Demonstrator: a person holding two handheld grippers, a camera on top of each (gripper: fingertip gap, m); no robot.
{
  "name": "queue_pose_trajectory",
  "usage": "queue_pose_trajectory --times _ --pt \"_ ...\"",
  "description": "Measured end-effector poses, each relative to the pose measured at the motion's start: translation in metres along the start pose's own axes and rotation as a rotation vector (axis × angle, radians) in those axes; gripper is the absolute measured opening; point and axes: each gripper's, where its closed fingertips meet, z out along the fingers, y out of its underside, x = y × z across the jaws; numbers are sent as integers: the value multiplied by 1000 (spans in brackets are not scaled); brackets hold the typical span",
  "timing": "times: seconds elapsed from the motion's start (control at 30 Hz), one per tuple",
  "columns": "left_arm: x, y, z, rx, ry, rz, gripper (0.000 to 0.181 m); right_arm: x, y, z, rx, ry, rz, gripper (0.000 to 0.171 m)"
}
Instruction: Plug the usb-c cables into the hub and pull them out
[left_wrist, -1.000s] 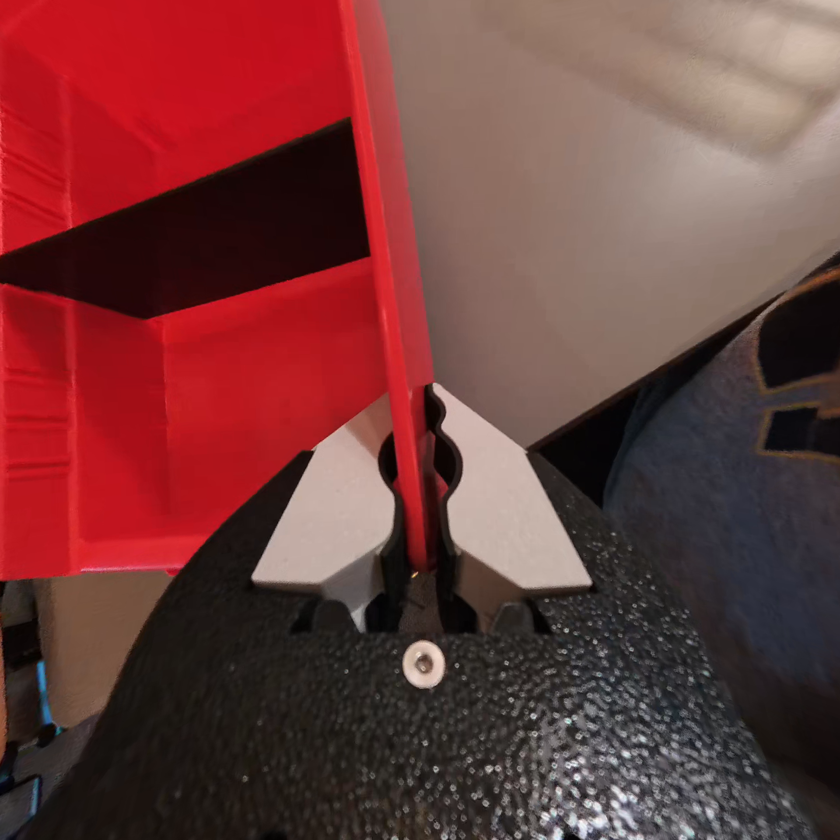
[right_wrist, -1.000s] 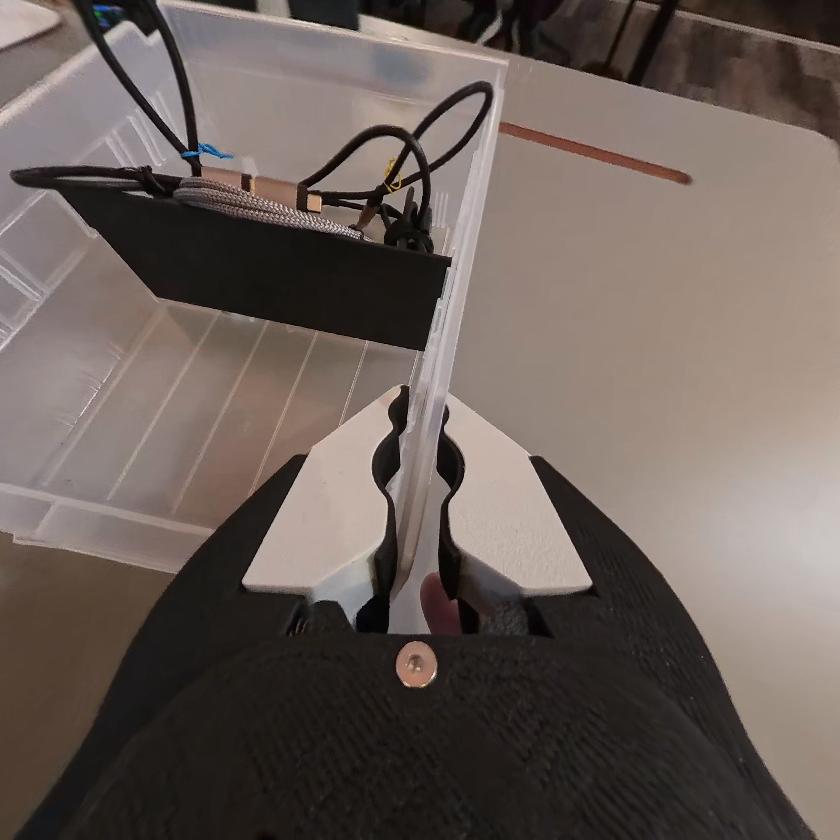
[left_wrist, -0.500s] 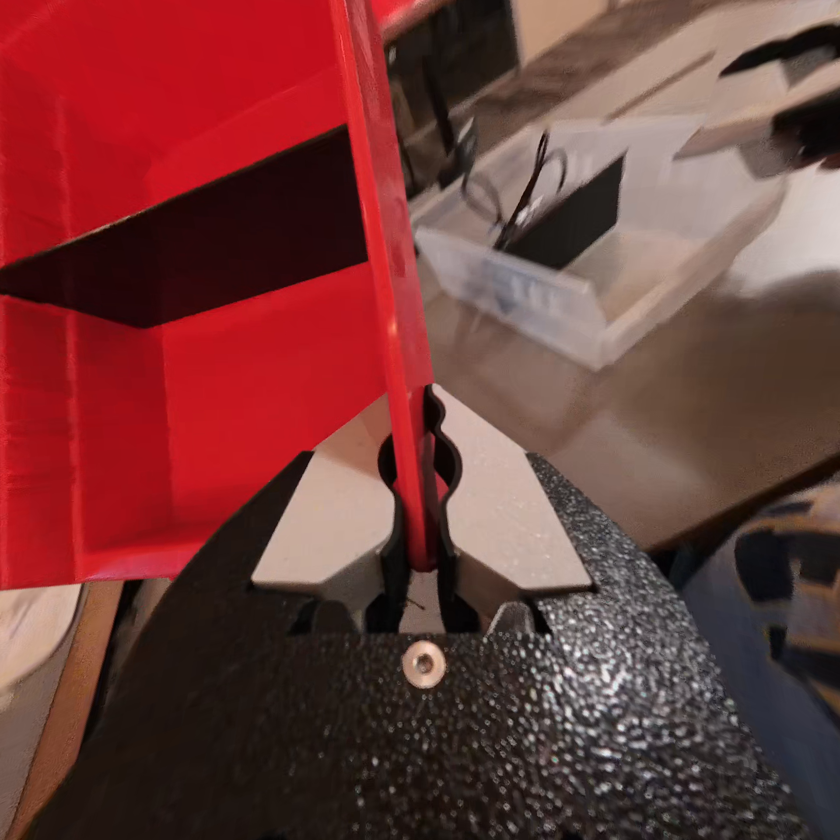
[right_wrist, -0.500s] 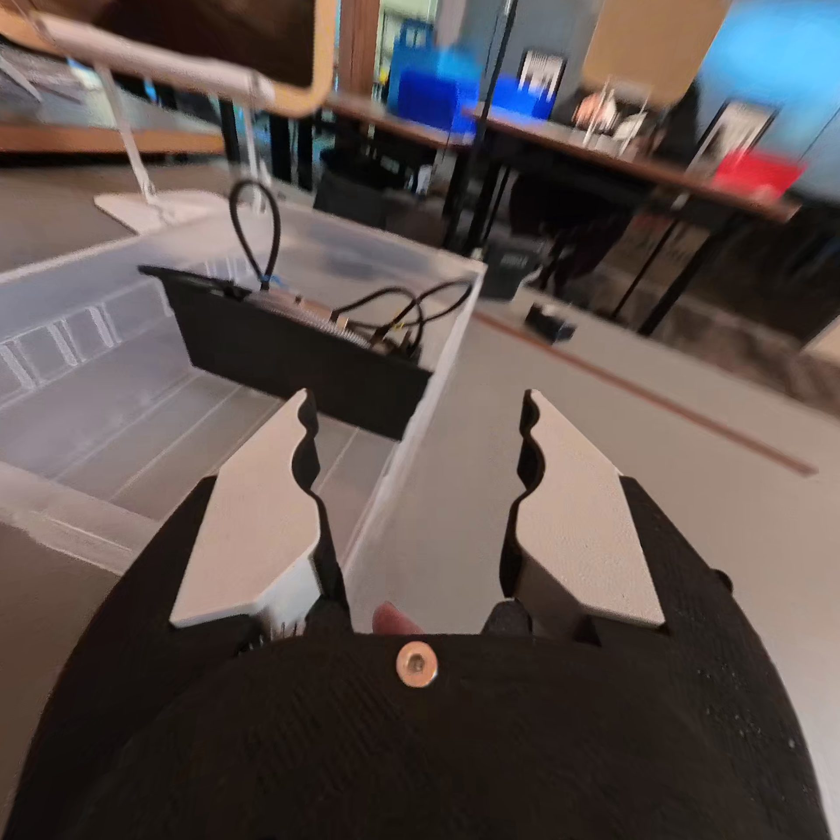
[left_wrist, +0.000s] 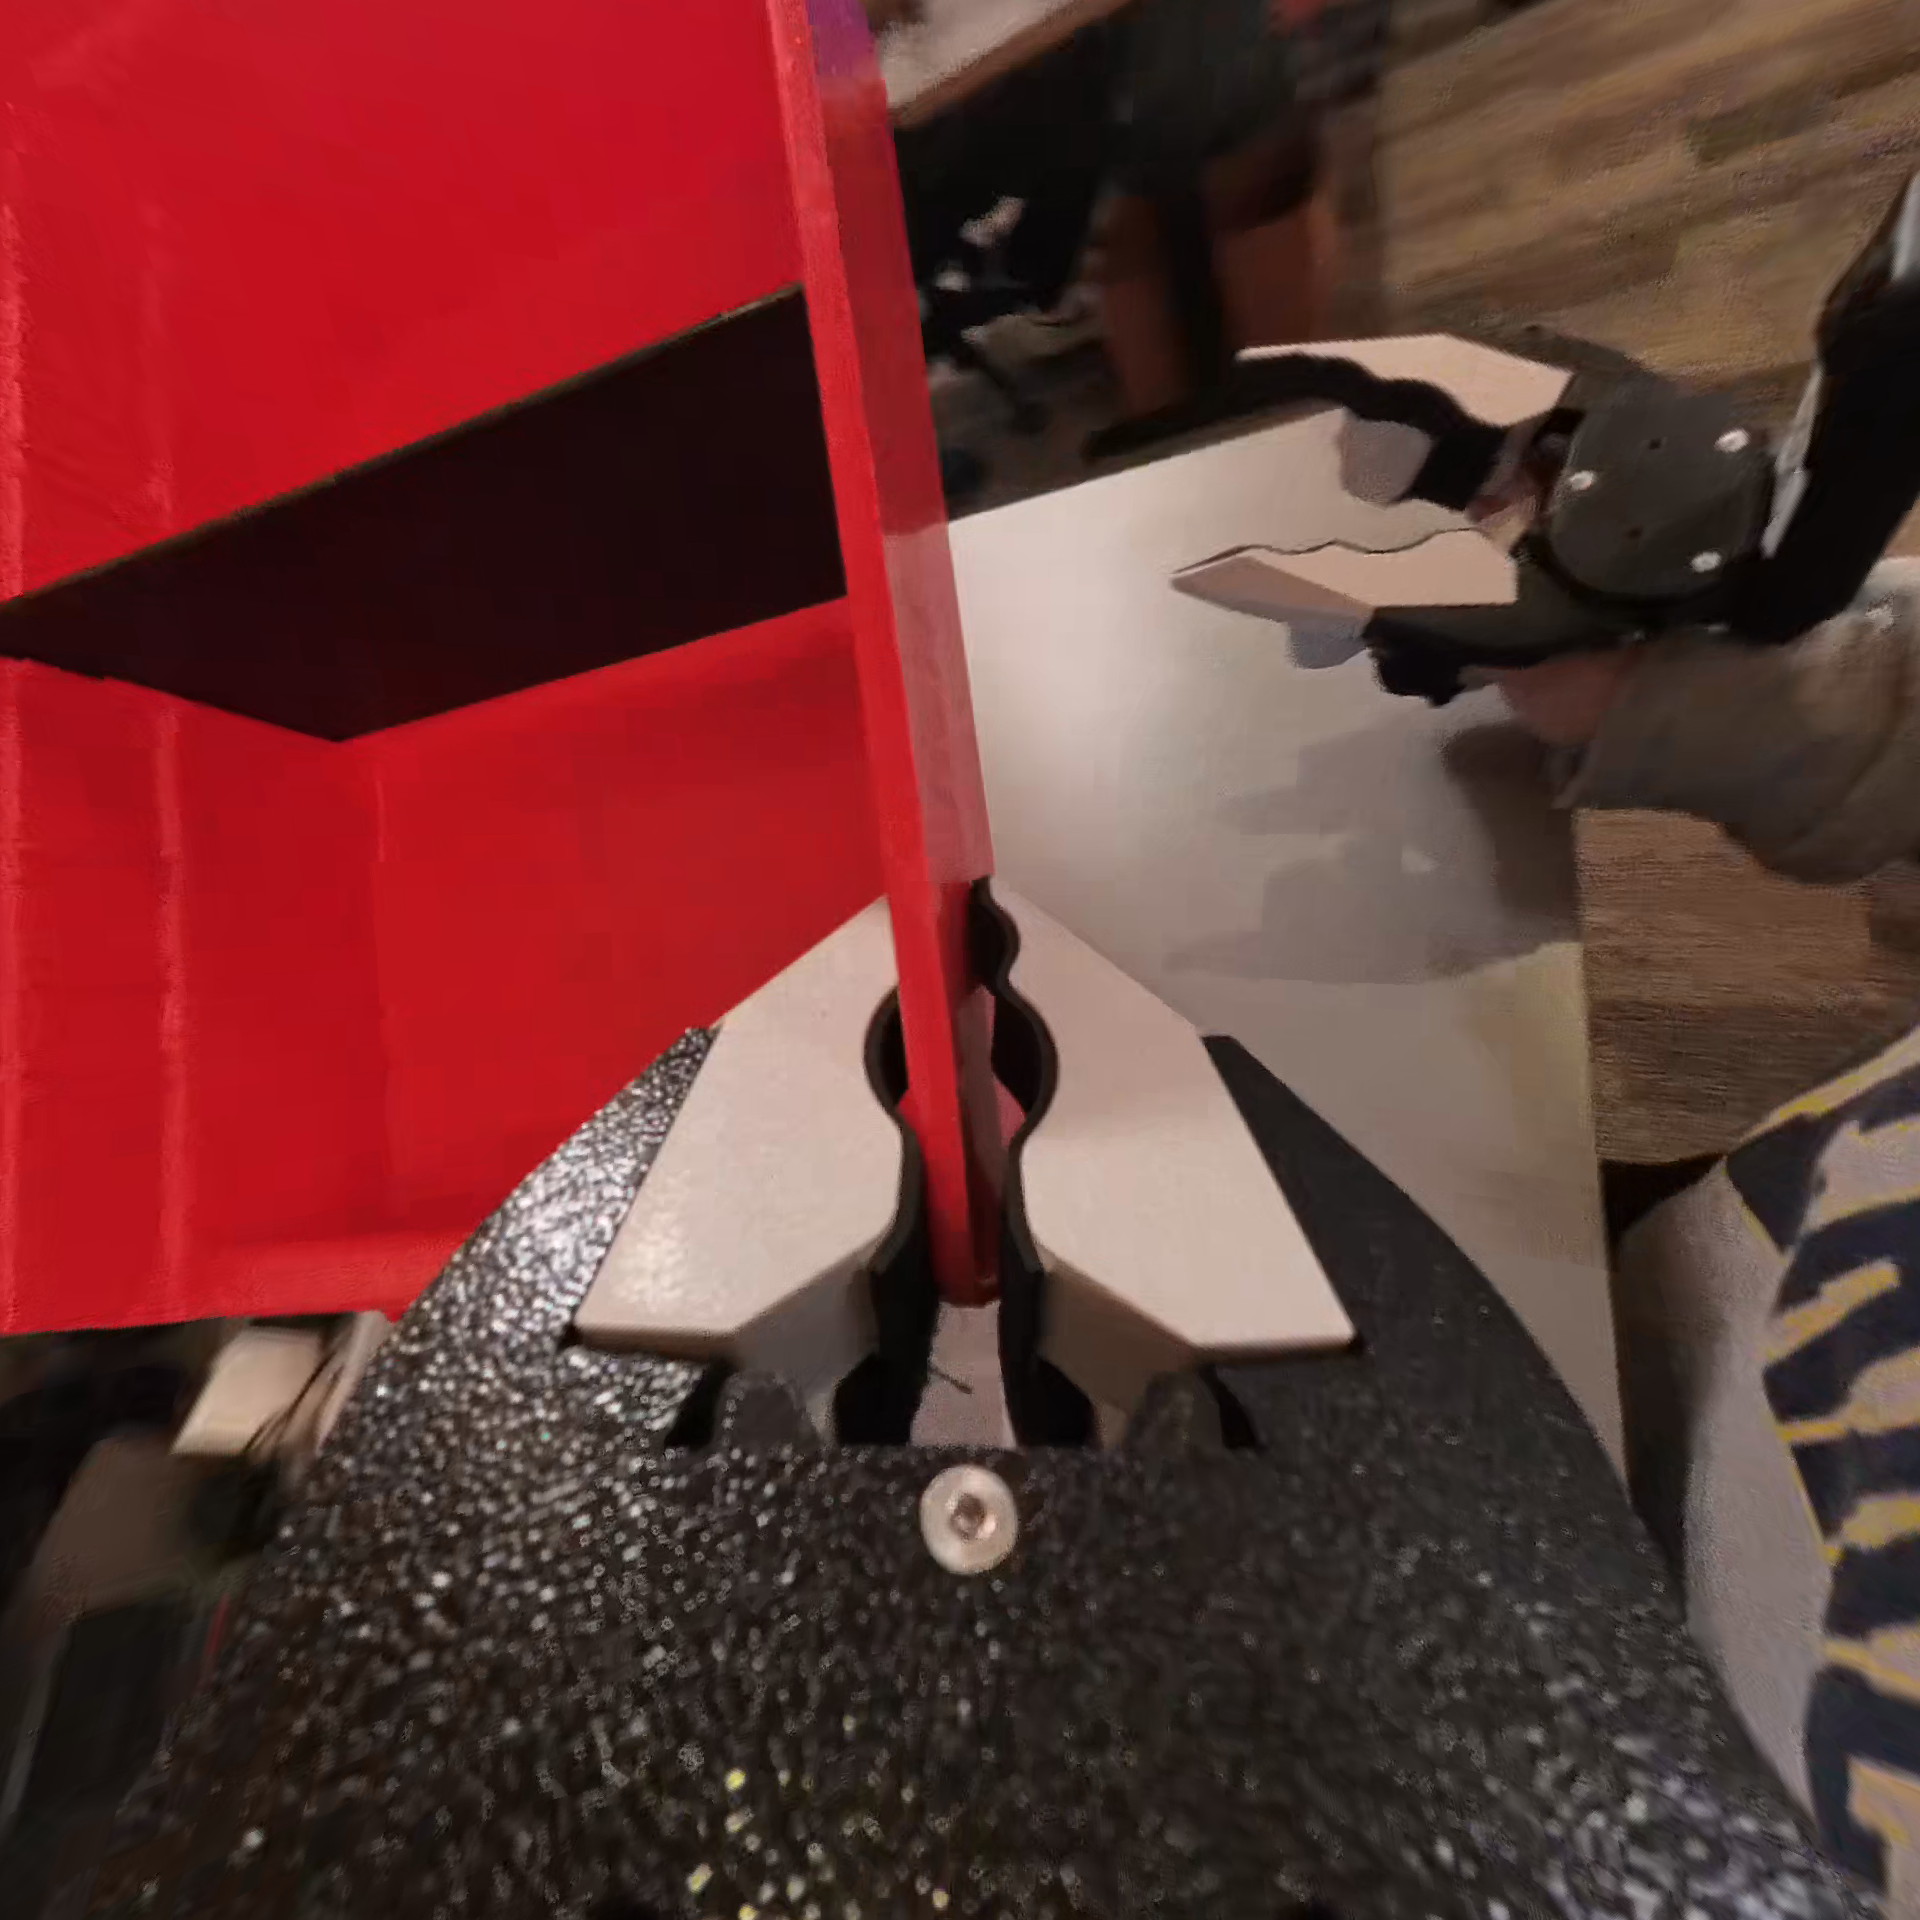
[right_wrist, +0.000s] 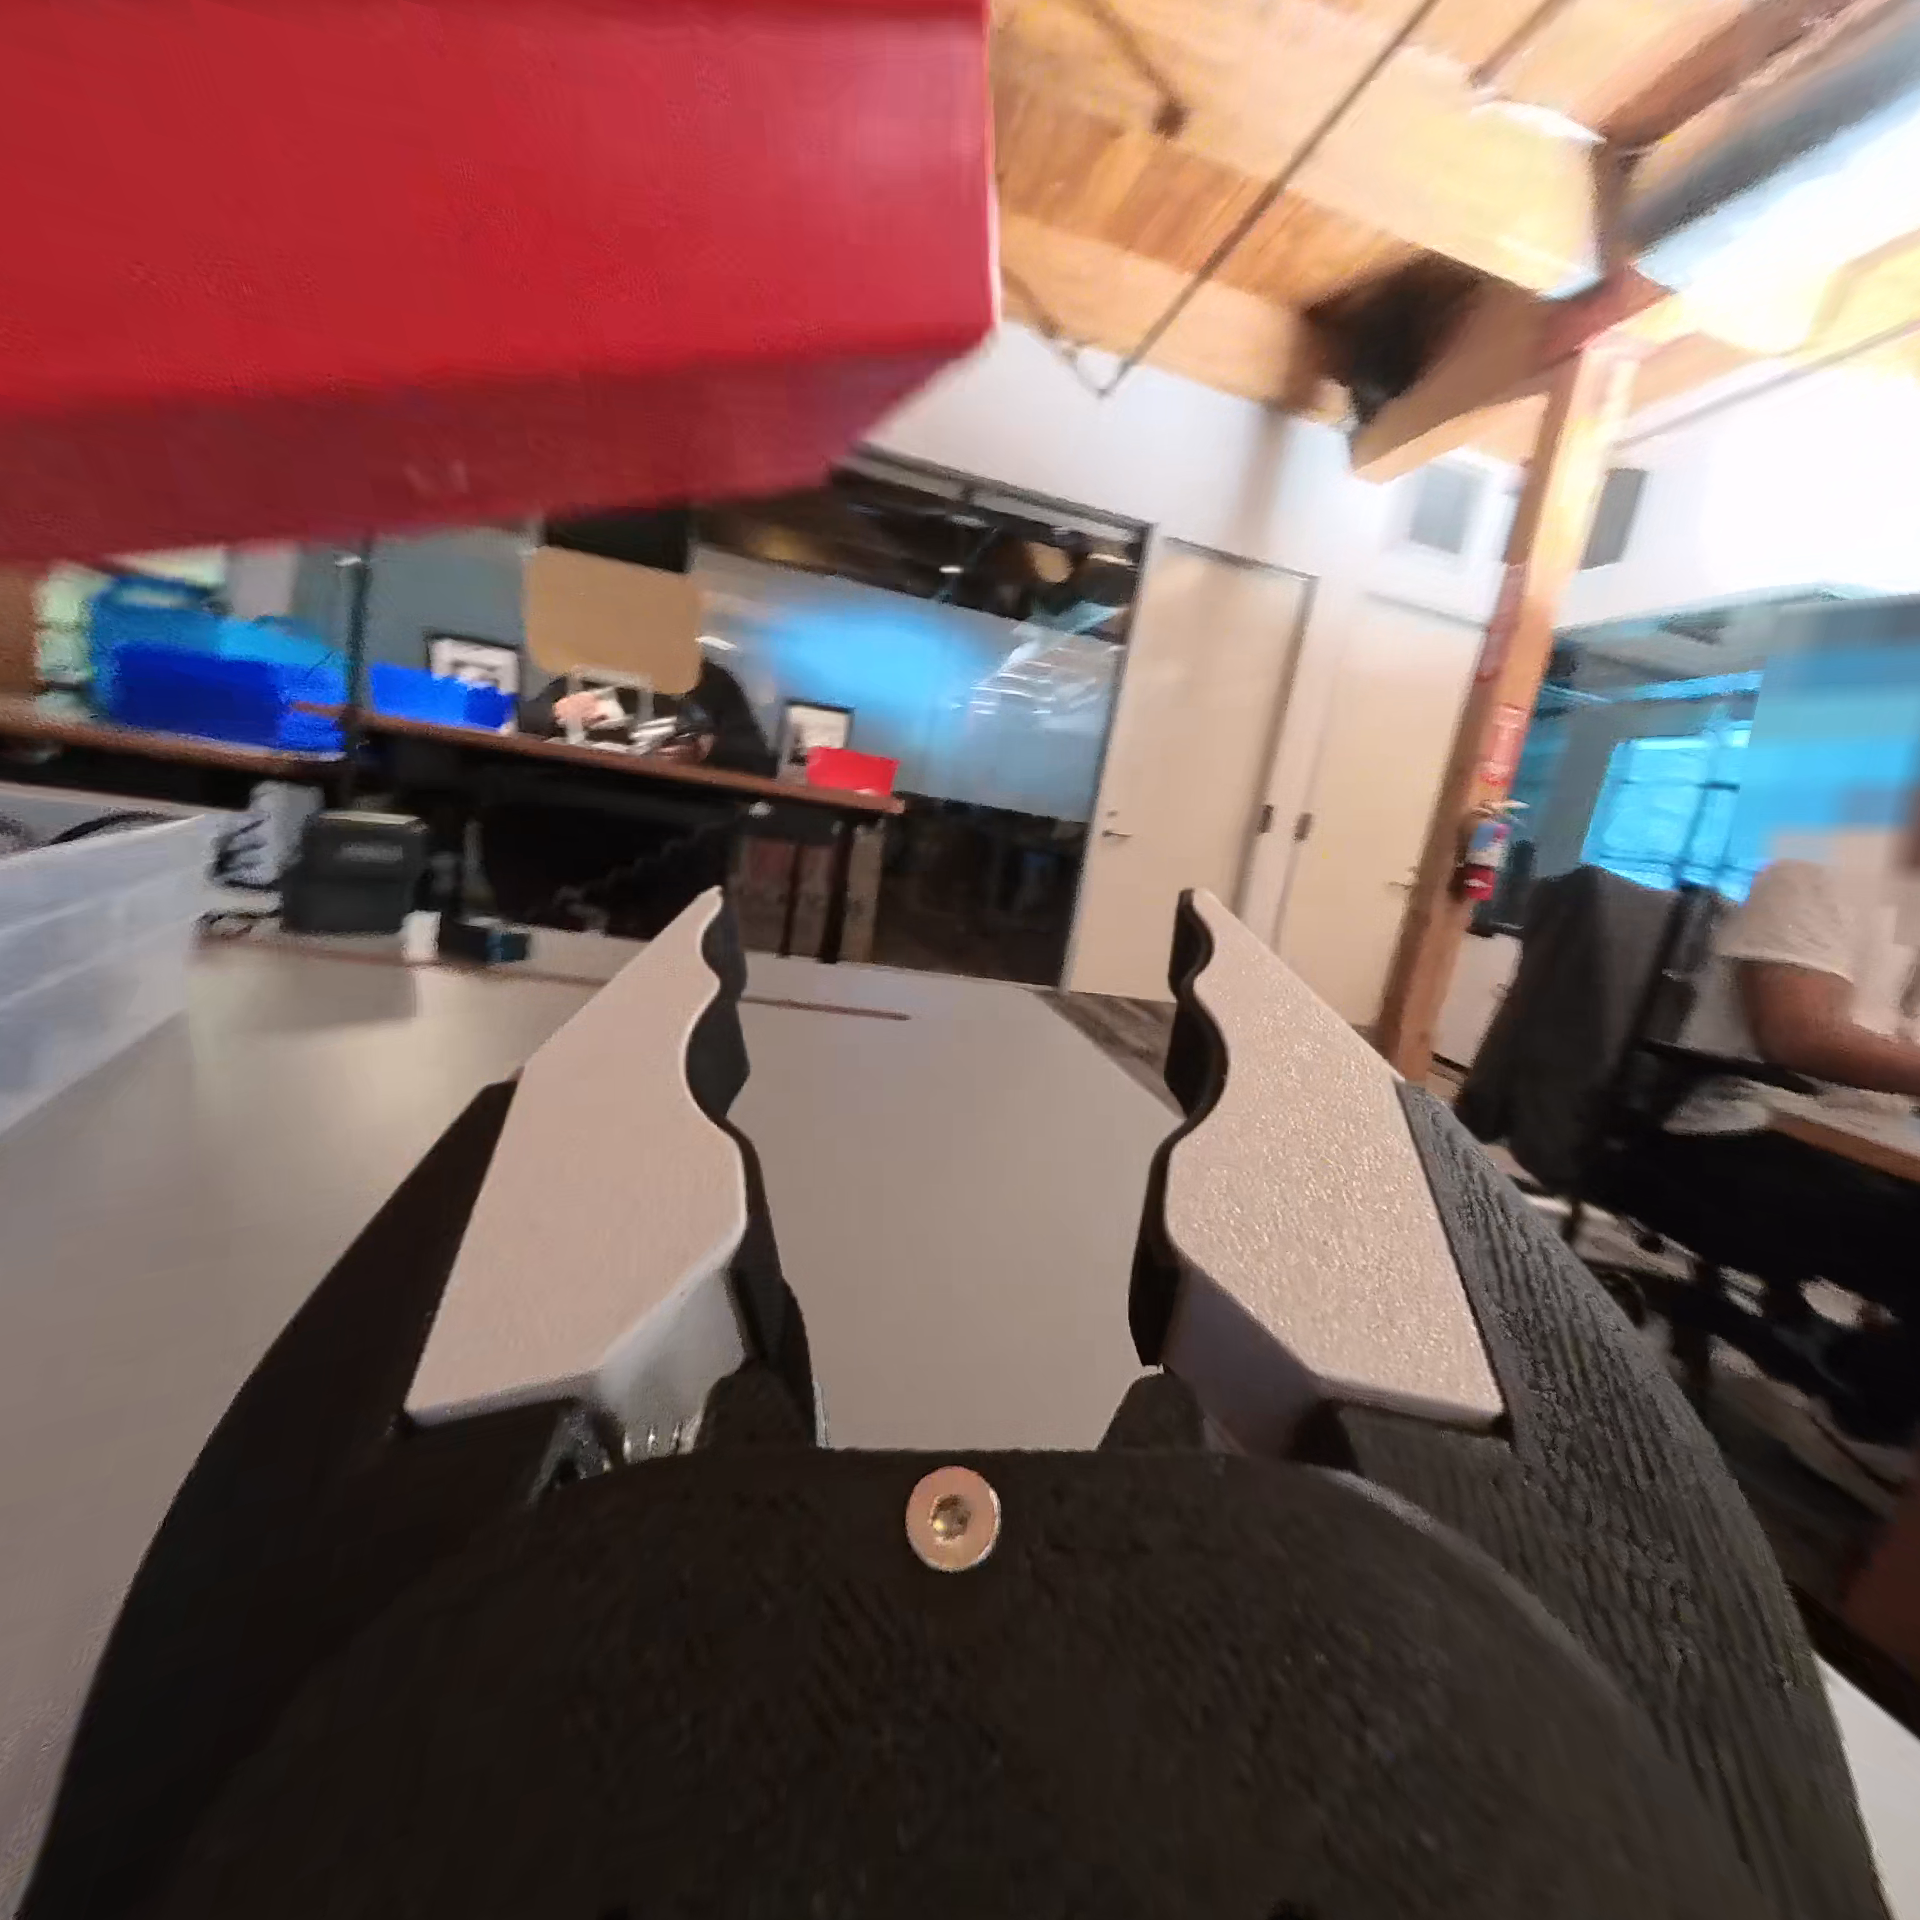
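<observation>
- Left wrist view, largest item: grey table (left_wrist: 1195, 831), bare where it shows beyond my left gripper; a wide free surface.
- Red bin (left_wrist: 416, 935), rigid plastic with a dark divider (left_wrist: 468, 561) across its inside. My left gripper (left_wrist: 951, 1091) has its jaws closed on the bin's thin side wall, holding it up off the table. I judge it light and stiff but smooth, so it could swing or slip about that single pinch. In the right wrist view its underside (right_wrist: 468, 208) fills the upper left, above my right gripper and close to it.
- Clear bin (right_wrist: 94, 935), translucent plastic, only a corner visible at the left edge of the right wrist view, resting on the table. Dark strands at its rim may be the usb-c cables; too blurred to be sure.
- Right gripper (right_wrist: 951, 1018): jaws spread wide, holding nothing, hovering over the table and pointing out across the room. It also shows far right in the left wrist view (left_wrist: 1351, 520).
- Usb-c cables and hub: not clearly in sight in either view. I expect cables to be light and limp, best taken by the stiff plug housing, not the cord; the hub would need bracing against the push.
- In the way: the raised red bin blocks my left view and ties up that gripper; it should be set down before any plugging.
- Background: desks, blue crates (right_wrist: 208, 686), seated people, well apart.
</observation>
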Motion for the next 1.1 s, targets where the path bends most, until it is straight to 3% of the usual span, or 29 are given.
queue_pose_trajectory --times 0.07,0.17,0.27,0.47,0.63,0.83,0.9,0.97,1.03,1.1 --pt "12 -16 49 -13 115 -9 4 28 1 -7 17 125 50 79" --pt "25 -20 114 -64 184 -37 3 38 8 -7 13 128 66 78" --pt "35 -2 158 -145 171 -81 3 37 15 -5 -15 95 81 68" --pt "44 42 210 -310 210 -87 3 28 20 -4 -23 71 45 68" --pt "54 58 226 -325 210 -125 3 24 22 -2 -33 52 23 66" --pt "57 66 233 -277 155 -151 5 22 15 -5 -6 52 -11 58" --pt "62 56 218 -254 192 -219 23 16 15 -4 -8 24 -33 58" --pt "61 25 179 -124 184 -169 37 6 10 -5 17 -29 -32 57" --pt "52 -1 124 27 152 -92 39 -6 7 -3 21 -89 -26 56" --pt "27 -2 70 103 45 -88 44 -18 6 1 -2 -121 -12 55"
